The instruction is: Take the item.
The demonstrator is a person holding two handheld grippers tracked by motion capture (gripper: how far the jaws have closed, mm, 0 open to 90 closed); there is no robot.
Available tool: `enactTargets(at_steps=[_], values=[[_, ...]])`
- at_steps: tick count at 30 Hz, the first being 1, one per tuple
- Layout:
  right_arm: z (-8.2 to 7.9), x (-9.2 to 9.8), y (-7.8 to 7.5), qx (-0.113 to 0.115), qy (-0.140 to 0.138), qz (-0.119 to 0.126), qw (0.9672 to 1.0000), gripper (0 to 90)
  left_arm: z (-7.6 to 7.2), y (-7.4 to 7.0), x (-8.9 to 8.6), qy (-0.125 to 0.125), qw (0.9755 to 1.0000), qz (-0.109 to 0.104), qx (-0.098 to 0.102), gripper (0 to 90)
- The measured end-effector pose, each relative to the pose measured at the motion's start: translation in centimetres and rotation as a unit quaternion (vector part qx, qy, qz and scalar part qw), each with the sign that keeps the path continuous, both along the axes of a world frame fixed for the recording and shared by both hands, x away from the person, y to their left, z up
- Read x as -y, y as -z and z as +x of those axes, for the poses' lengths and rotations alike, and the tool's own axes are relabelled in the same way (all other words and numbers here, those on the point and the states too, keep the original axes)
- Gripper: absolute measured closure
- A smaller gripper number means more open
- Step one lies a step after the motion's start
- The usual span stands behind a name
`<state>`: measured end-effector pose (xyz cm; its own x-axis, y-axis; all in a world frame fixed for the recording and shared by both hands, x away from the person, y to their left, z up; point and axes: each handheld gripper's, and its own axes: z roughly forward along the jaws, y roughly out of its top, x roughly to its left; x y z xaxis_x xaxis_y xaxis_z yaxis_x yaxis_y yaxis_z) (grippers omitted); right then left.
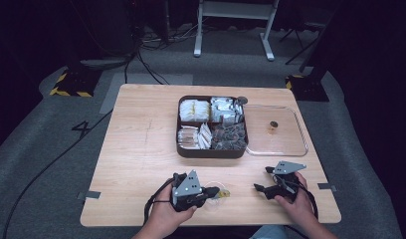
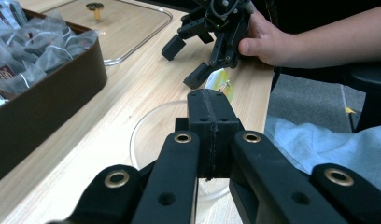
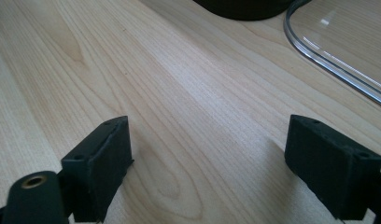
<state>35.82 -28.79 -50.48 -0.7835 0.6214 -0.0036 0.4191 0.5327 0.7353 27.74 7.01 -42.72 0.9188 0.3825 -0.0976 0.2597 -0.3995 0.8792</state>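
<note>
High view: your left hand-held gripper [image 1: 213, 191] sits at a small clear bowl [image 1: 216, 195] near the bench [image 1: 136, 149] front edge; brown box [image 1: 211, 149] w/ packets mid-bench, clear lid [image 1: 290, 147] beside it.
Left gripper view: jaws pressed together over the bowl; yellow packet [image 2: 221, 84] just past it.
Right gripper view: your right hand-held gripper [image 3: 207, 163] jaws wide apart, holding nothing, over bare wood.

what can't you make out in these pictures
- Glass bowl: in the left gripper view the shut left gripper covers its middle, so its contents stay hidden.
- Yellow packet: print too small and partly behind that gripper.
- Tray packets: labels too small in the high view.
- Clear lid: cut off by the right gripper view's edge.
</note>
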Motion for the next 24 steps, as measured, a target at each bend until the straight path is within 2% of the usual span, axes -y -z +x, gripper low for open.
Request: enactTargets(at_steps=[1,3,4,6,14,19,24], values=[[0.0,0.0,0.0,0.000,0.000,0.000,1.0000,14.9,0.1,0.1,-0.1,-0.003,1.0000,-0.005,-0.005,87.3],[0.0,0.0,0.0,0.000,0.000,0.000,1.0000,14.9,0.1,0.2,-0.1,-0.010,0.9998,-0.013,-0.007,71.4],[0.0,0.0,0.0,0.000,0.000,0.000,1.0000,14.9,0.2,0.2,-0.2,-0.012,0.9998,-0.017,-0.006,71.4],[0.0,0.0,0.0,0.000,0.000,0.000,1.0000,14.9,0.3,0.1,-0.3,-0.014,0.9996,-0.023,-0.003,61.9],[0.0,0.0,0.0,0.001,0.000,0.000,1.0000,14.9,0.5,-0.1,-0.7,-0.026,0.9992,-0.029,0.003,49.4],[0.0,0.0,0.0,0.000,0.000,0.000,1.0000,14.9,0.7,-0.8,-1.5,-0.040,0.9989,-0.021,0.014,44.1],[0.2,-0.1,0.0,-0.001,-0.003,0.000,1.0000,14.8,0.8,-1.6,-3.1,-0.064,0.9976,0.015,0.024,38.3]])
